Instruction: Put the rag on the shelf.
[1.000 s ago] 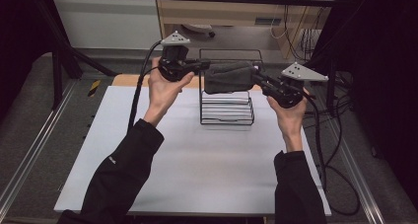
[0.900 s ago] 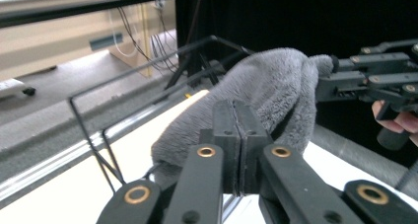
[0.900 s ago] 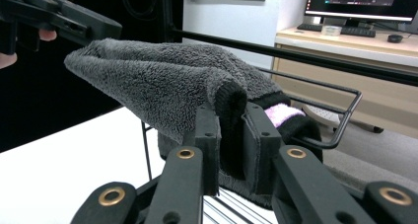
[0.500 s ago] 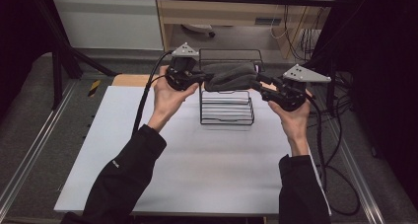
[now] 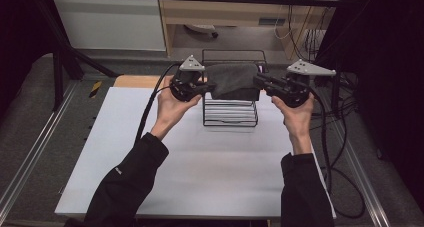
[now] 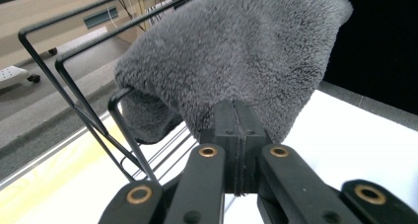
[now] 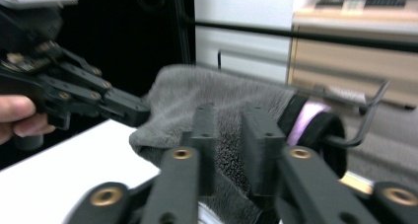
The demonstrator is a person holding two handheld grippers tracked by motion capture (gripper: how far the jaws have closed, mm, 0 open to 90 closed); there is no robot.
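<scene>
Over the wire rack (image 5: pixel 230 118), grey towel (image 5: pixel 234 80) clamped at opposite ends between left gripper (image 5: pixel 206 87) fingers and right gripper (image 5: pixel 260 82) fingers

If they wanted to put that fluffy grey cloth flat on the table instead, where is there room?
The white tabletop is bare between the forearms, in front of the wire rack, and left of it. It is crowded at the rack, where the grey cloth hangs.
</scene>
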